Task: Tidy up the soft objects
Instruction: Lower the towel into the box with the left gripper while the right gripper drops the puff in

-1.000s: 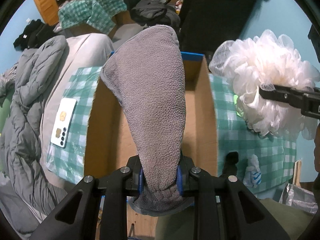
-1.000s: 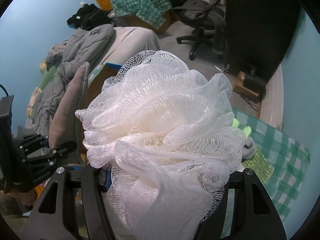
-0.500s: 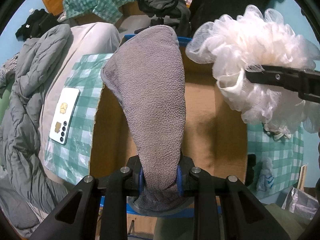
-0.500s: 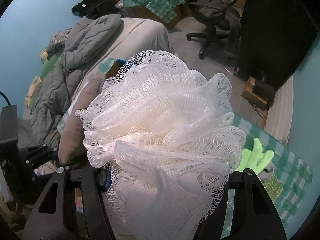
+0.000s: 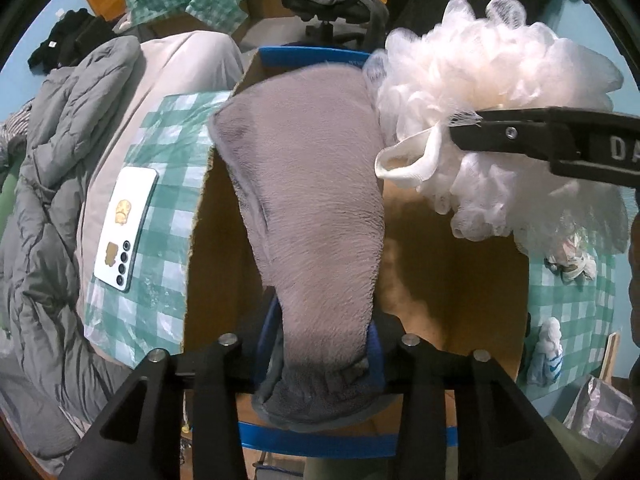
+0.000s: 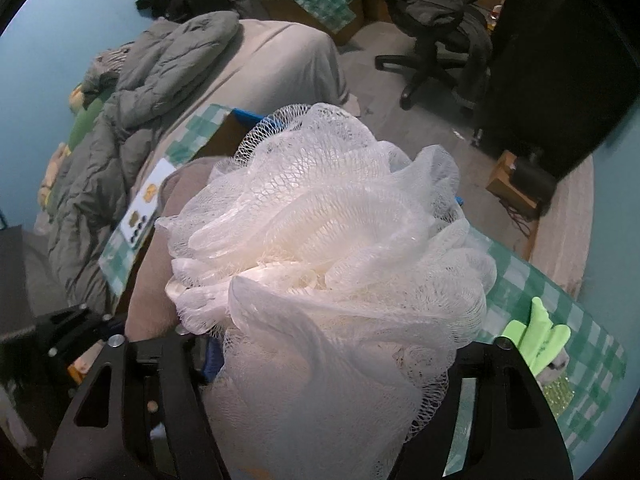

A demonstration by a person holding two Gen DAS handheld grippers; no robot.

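Note:
My left gripper [image 5: 320, 344] is shut on a grey plush cloth [image 5: 316, 200] and holds it over the open cardboard box [image 5: 216, 248] with blue-taped edges. My right gripper [image 6: 320, 360] is shut on a white mesh bath pouf [image 6: 332, 240]. In the left wrist view the pouf [image 5: 492, 92] hangs over the box's right side, touching the cloth, with the right gripper's black finger [image 5: 540, 136] across it. The cloth also shows in the right wrist view [image 6: 160, 280], left of the pouf.
The box sits on a green checked cloth [image 5: 160, 184] on a bed. A white phone [image 5: 124, 224] lies left of the box. A grey duvet [image 5: 48, 200] lies further left. Green gloves [image 6: 536, 332] and small soft items [image 5: 548, 352] lie right of the box. An office chair [image 6: 440, 20] stands beyond.
My right gripper has carried the pouf leftward until it is over the box and against the cloth. My left gripper has lowered the cloth closer to the box.

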